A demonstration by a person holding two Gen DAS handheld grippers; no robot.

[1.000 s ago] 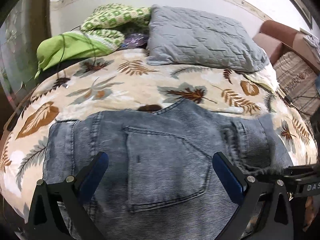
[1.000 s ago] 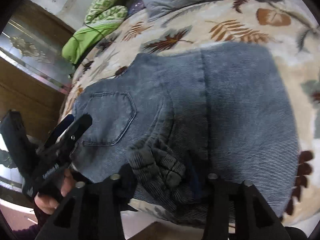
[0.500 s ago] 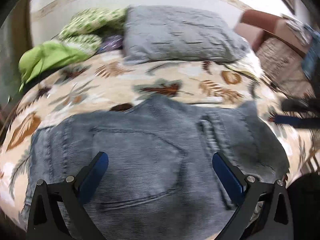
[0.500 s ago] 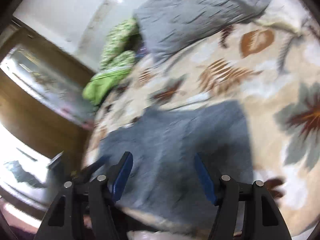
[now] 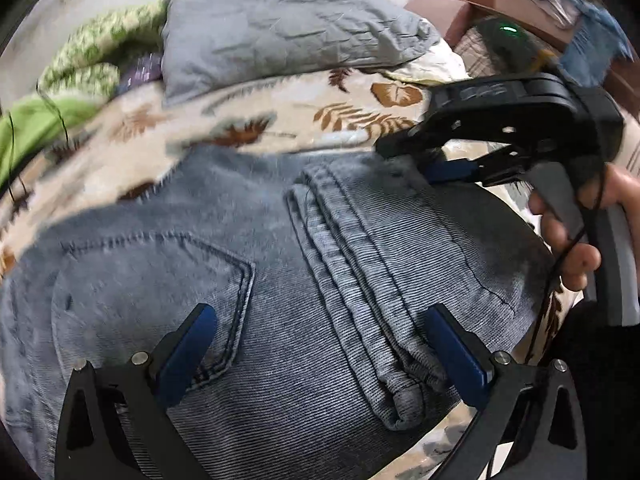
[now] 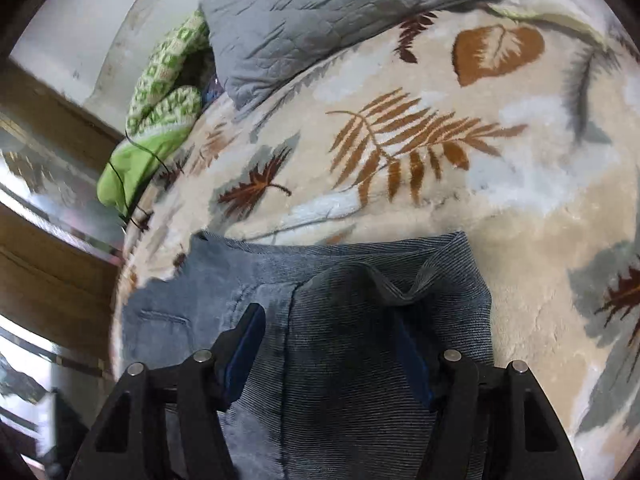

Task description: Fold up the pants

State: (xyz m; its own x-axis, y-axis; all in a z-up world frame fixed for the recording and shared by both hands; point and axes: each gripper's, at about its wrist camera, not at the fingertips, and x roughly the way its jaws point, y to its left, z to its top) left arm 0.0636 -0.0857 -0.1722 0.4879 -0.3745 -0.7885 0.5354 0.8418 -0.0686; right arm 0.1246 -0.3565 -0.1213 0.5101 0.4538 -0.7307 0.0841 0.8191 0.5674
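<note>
Lying on the leaf-print bed (image 6: 460, 184), the grey-blue denim pants (image 5: 320, 280) look folded into a compact stack, so I judge little remains. The left gripper (image 5: 328, 356) hovers spread and empty; the right gripper (image 6: 332, 356) is spread too, gripping nothing.

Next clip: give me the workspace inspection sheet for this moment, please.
Surface: leaf-print bedspread, soft, rumpled.
Job's things: jeans, folded over themselves, back pocket up.
Clutter: grey pillow, green cloth and green knit at the far end.
Grippers: left tool open above the jeans, holding nothing; right tool fingers apart, astride a denim ridge.
Cables: thin black cord across the green cloth; black cable beside the right hand.
Surroundings: wooden mirrored cabinet; brown sofa.
</note>
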